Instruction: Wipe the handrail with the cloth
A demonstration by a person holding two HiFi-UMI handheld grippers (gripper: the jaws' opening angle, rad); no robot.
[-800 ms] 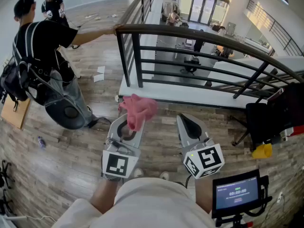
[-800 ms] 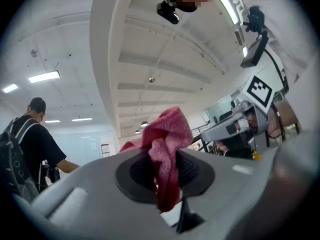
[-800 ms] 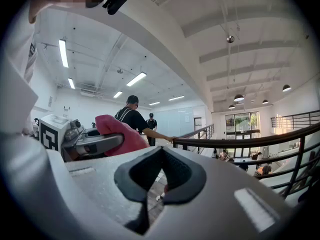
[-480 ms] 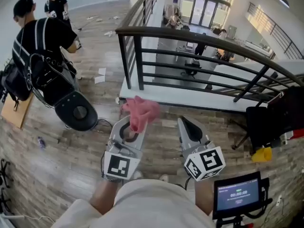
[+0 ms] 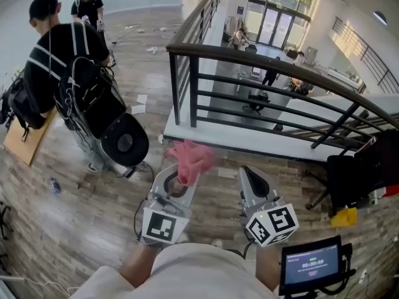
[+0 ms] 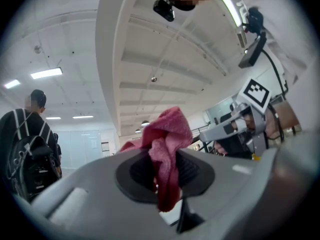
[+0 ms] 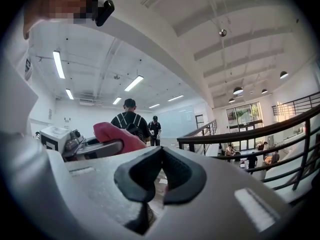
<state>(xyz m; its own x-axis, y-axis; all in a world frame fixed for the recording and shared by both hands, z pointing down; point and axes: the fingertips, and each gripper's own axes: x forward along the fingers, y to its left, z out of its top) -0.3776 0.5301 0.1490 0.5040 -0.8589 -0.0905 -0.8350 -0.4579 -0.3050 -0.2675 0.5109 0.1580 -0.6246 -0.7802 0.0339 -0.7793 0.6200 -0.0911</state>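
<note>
Barely begun. Pinched in the left gripper [image 5: 182, 178]: a pink cloth [image 5: 190, 157], bunched, poking up and forward past the jaw tips. Right gripper [image 5: 250, 176] closed on nothing, just beside the left. No contact yet with the handrail [image 5: 268, 57], well ahead of both grippers; all wiping left to do. Long axis of the rail crosswise to the grippers, from left corner off to far right.

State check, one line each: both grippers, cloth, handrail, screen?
left gripper: shut on the cloth
right gripper: shut, nothing between its jaws
cloth: bunched, pinched in the left gripper, clear of the handrail
handrail: not touched by the cloth or either gripper
screen: lit
</note>
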